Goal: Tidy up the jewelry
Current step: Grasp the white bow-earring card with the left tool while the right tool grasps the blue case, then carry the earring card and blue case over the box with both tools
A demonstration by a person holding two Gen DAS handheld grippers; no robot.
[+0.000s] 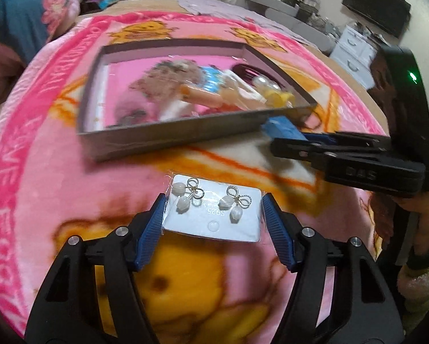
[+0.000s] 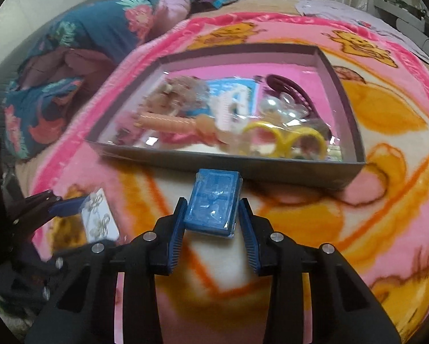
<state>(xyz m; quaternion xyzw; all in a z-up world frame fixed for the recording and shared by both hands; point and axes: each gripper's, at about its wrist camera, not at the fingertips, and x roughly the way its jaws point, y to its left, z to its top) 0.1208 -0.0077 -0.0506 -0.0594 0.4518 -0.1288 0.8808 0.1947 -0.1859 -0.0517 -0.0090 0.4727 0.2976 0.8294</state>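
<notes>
- The right gripper point(image 2: 211, 223), low centre of the frame, has its blue-padded fingers point(image 2: 175, 229) closed against a blue packet point(image 2: 211, 205) in clear wrap.
- Just above it, an open grey box point(image 2: 243, 169) lies on a pink and orange blanket point(image 2: 386, 200), holding yellow rings point(image 2: 283, 139), pearl-like beads point(image 2: 283, 106) and a dark purple hair clip point(image 2: 289, 89).
- At the left edge, the left gripper point(image 2: 68, 205) meets a white earring card point(image 2: 99, 215); its grasp is blurred.

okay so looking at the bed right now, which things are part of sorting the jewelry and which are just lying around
Part of the job:
- earring card, held by the left gripper
- blue packet, held by the right gripper
- gray box with hair clips and accessories inside

Just lying around:
- pink cartoon blanket
- floral bedding
- white drawers
</notes>
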